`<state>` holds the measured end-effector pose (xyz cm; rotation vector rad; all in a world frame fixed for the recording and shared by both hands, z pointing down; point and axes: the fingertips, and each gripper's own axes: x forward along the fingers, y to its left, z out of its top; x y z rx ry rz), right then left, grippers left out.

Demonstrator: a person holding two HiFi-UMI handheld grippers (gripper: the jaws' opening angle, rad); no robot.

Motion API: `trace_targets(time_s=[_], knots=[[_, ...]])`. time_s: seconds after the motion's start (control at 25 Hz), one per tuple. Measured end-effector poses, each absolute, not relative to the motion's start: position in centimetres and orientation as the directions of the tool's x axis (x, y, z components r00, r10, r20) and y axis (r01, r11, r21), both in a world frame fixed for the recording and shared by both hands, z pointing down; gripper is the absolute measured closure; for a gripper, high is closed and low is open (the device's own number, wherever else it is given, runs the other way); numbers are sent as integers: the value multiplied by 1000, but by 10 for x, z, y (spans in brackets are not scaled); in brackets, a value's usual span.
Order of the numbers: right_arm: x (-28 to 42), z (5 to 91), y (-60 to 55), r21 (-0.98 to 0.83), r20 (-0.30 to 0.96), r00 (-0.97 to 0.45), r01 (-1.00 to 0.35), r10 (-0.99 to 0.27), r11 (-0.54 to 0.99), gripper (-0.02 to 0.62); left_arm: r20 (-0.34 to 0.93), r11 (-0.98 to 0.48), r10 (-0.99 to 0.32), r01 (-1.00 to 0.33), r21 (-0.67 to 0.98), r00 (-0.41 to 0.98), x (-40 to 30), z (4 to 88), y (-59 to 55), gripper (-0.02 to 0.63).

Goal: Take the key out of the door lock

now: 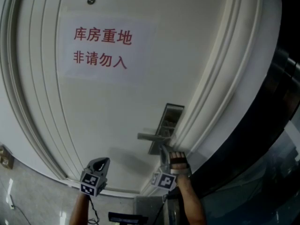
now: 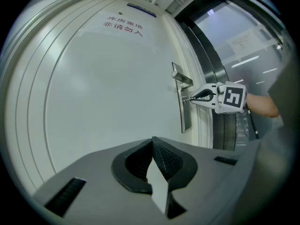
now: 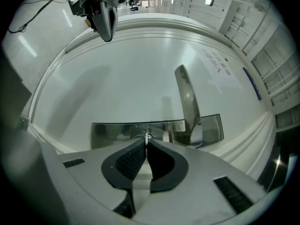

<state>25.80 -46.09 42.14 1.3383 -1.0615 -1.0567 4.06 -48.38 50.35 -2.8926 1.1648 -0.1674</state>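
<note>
Head view onto door with lock plate. At the plate, right gripper fingers pinching key, not yet out of the lock. Well left of the plate, left gripper fingers pressed together, empty. Grasp made; pull-out left to do.

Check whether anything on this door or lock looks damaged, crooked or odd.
Nothing stands out. The white panelled door, silver metal lock plate and lever handle look intact. The right gripper is shut on the small metal key at the plate; the left gripper is shut and empty.
</note>
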Motion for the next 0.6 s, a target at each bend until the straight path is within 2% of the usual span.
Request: trace_targets(time_s=[0.6], knots=[[258,425,-459,999,-8,234,-45,-972,-19,574,77,-707,-707,-705,-62,703,23,498,-474,597]])
